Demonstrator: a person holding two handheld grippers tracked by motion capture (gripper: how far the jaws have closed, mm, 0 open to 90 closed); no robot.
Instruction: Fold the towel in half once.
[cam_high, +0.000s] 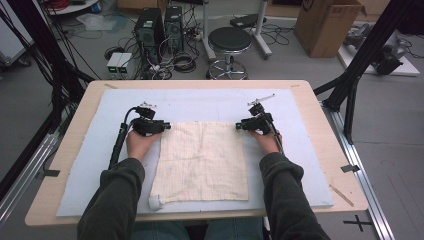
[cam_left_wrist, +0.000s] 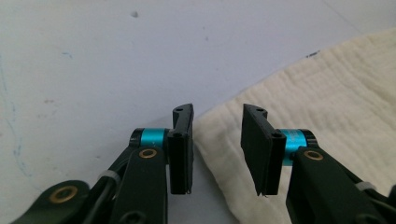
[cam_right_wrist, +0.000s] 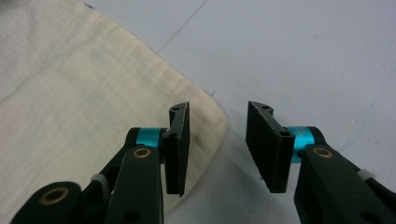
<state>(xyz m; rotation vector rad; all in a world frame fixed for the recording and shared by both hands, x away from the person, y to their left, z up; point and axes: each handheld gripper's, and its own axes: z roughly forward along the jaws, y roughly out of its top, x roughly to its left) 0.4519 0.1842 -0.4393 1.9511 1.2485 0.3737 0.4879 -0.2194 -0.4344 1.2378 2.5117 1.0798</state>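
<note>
Lying flat on the pale blue mat (cam_high: 90, 180) that covers the wooden surface (cam_high: 320, 120), a cream cloth (cam_high: 202, 162) with a faint grid pattern sits in the middle of the high view, roughly square, with a small rolled bit at its near left corner. The left tool (cam_high: 167, 126) rests at the cloth's far left corner and the right tool (cam_high: 239, 126) at its far right corner, each held in a hand whose dark sleeve comes in from the bottom edge. Both tools point inward toward the cloth's far edge, and the cloth stretches between them. Beyond the surface, a cardboard box (cam_high: 325, 25) stands open on the floor; what is in it cannot be made out. A black stool (cam_high: 229, 40) stands near it.

From the left gripper view, the left tool (cam_left_wrist: 217, 147) is spread partway, its two black jaws apart with a clear gap. The rounded corner of the cloth (cam_left_wrist: 327, 121) lies in that gap and runs off to the right, under the right-hand jaw, while the left-hand jaw stands over bare mat (cam_left_wrist: 93, 70). The pads do not press on the fabric.

From the right gripper view, the right tool (cam_right_wrist: 217, 147) is likewise spread partway. The cloth (cam_right_wrist: 70, 93) fills the left side; its rounded corner reaches under the left-hand jaw and just into the gap, and the right-hand jaw stands over mat (cam_right_wrist: 303, 60). Nothing is pinched.
</note>
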